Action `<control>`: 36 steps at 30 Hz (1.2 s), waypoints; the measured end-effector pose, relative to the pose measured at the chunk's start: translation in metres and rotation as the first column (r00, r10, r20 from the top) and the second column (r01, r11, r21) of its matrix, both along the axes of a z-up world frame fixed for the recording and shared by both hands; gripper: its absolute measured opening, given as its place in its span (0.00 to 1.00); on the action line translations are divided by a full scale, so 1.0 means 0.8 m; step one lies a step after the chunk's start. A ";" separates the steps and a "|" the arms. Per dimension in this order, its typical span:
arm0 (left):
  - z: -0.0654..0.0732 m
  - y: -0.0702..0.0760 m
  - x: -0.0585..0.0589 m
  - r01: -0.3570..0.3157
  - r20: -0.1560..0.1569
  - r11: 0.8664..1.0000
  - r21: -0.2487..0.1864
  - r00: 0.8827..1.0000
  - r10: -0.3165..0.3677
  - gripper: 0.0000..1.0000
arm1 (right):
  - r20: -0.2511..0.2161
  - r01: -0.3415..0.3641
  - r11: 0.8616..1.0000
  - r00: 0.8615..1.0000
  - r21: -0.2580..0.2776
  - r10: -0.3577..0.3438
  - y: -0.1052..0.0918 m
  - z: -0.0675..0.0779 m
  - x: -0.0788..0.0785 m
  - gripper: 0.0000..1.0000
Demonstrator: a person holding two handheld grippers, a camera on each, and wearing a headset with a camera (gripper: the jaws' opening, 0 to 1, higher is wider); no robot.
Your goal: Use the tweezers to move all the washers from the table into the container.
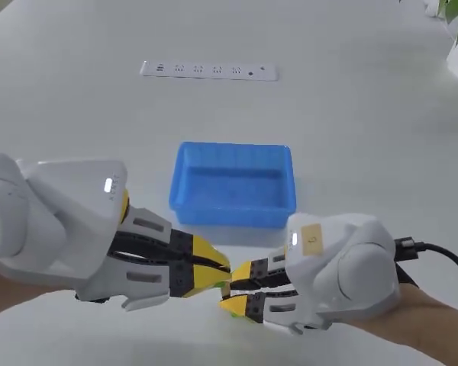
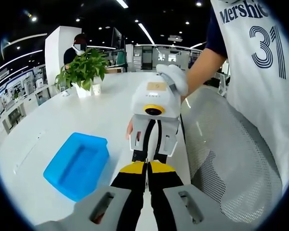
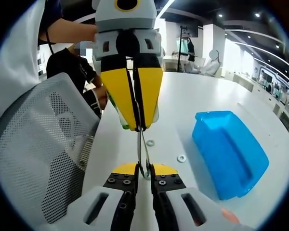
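The thin metal tweezers [image 3: 140, 149] span the gap between my two grippers, which face each other tip to tip. My right gripper [image 3: 144, 171] is shut on the near end. My left gripper [image 3: 136, 126] has its yellow jaws closed on the far end. In the head view the left gripper [image 1: 223, 268] comes from the left and the right gripper [image 1: 233, 294] from the right, meeting just in front of the blue container [image 1: 233, 187]. Two washers [image 3: 150, 143] [image 3: 181, 158] lie on the white table beside the container [image 3: 229, 154].
A white power strip [image 1: 208, 71] lies at the far side of the table. A potted plant [image 2: 84, 70] stands near the table's far corner. A mesh chair [image 2: 231, 154] and a person in a numbered jersey [image 2: 250, 62] are at the table's near edge.
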State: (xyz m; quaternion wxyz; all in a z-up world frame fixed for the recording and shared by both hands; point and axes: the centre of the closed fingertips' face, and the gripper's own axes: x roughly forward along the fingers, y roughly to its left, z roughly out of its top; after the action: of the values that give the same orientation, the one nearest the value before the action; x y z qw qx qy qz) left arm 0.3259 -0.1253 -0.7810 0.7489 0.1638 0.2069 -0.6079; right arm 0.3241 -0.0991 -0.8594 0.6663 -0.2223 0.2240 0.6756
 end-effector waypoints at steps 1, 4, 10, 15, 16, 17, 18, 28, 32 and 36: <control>0.000 0.000 0.000 0.000 0.001 1.000 0.001 1.000 0.000 0.05 | 0.003 0.000 1.000 1.000 -0.002 0.000 0.000 0.000 0.000 0.11; 0.000 0.001 -0.001 0.004 0.000 1.000 0.007 1.000 -0.004 0.05 | 0.015 -0.002 1.000 1.000 -0.009 0.002 0.000 0.000 -0.001 0.11; 0.007 0.002 -0.002 0.006 0.010 1.000 0.010 1.000 -0.006 0.05 | 0.016 0.002 1.000 1.000 -0.004 -0.002 0.000 0.008 -0.002 0.11; 0.018 0.004 0.002 0.007 0.032 1.000 0.007 0.999 -0.007 0.05 | 0.036 0.001 1.000 0.999 0.003 -0.001 -0.001 0.019 0.003 0.11; 0.021 0.004 0.003 0.009 0.035 1.000 0.007 0.999 -0.009 0.05 | 0.039 0.001 1.000 0.999 0.005 -0.002 -0.001 0.022 0.004 0.11; 0.025 0.004 0.005 0.011 0.042 1.000 0.006 0.999 -0.011 0.05 | 0.044 0.003 1.000 0.999 0.011 -0.003 -0.001 0.026 0.006 0.11; 0.028 0.004 0.007 0.012 0.051 1.000 0.006 0.999 -0.013 0.05 | 0.047 0.007 1.000 0.999 0.016 -0.007 0.000 0.029 0.008 0.11; 0.066 0.008 0.038 0.026 0.147 1.000 0.011 0.989 -0.028 0.05 | 0.129 0.043 0.998 0.990 0.045 -0.048 0.005 0.068 0.048 0.11; 0.083 0.009 0.050 0.034 0.182 0.999 0.015 0.983 -0.037 0.05 | 0.151 0.052 0.997 0.987 0.063 -0.061 0.007 0.085 0.063 0.11; 0.096 0.011 0.062 0.045 0.209 0.999 0.023 0.977 -0.049 0.05 | 0.185 0.059 0.995 0.980 0.077 -0.073 0.011 0.099 0.078 0.11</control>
State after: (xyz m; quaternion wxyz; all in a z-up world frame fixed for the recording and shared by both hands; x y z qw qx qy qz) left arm 0.3759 -0.1166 -0.7039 0.7504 0.2385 0.1282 -0.6030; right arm 0.3867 -0.0905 -0.7801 0.7140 -0.2536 0.1432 0.6367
